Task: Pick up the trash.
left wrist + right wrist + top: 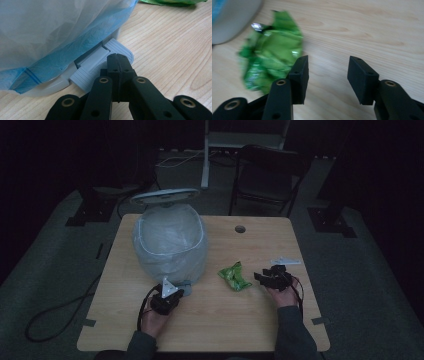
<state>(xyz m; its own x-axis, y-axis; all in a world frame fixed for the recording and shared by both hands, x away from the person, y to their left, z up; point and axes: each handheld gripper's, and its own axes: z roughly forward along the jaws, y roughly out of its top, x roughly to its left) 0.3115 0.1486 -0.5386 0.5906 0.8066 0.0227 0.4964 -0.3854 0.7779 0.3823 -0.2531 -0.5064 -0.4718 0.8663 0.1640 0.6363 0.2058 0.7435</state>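
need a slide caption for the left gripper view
Shut left gripper rests on the ribbed grey pedal of a bin lined with a blue-edged bag, on a wooden table.

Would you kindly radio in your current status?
Left tongs shut, on bin pedal. Right tongs open, empty. Green wrapper lies beside them. Nothing in the way.

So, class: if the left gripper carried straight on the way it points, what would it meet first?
The left gripper, shut, points at the grey pedal of the bag-lined bin. It would meet the pedal first; it looks to be at it already, though contact is unclear.
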